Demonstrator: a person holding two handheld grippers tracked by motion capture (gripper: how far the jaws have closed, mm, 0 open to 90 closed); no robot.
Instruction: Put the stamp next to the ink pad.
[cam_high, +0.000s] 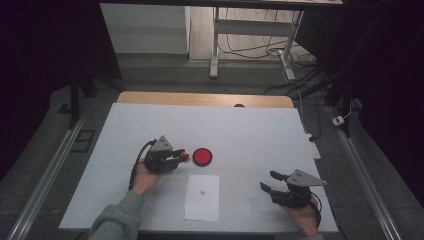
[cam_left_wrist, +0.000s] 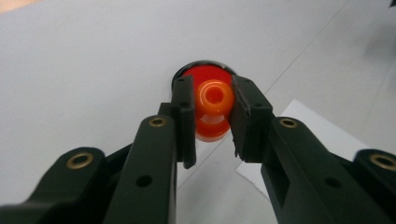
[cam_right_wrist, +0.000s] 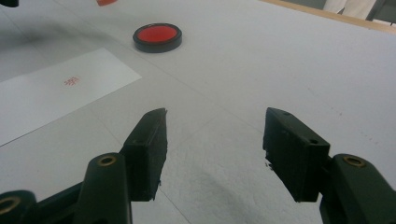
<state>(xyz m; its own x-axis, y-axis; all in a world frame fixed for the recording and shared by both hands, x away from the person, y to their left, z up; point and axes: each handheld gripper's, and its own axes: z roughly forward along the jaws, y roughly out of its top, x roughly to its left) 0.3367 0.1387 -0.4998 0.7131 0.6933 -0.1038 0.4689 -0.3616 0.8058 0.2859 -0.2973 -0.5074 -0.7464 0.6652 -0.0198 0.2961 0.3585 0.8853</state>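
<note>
Orange stamp (cam_left_wrist: 214, 112) clamped between the jaws of the left gripper (cam_left_wrist: 212, 119), held just left of the red ink pad (cam_high: 202, 156) and above the table (cam_high: 260, 135). White paper (cam_high: 202, 197) with a small red mark, just nearer than the ink pad. Right gripper (cam_right_wrist: 212, 149) well right of the ink pad, jaws spread wide, holding nothing.

grey floor (cam_high: 165, 75), white desk legs (cam_high: 215, 45), dim room

Orange stamp (cam_left_wrist: 214, 111), red ink pad (cam_high: 202, 156) (black rim).
</note>
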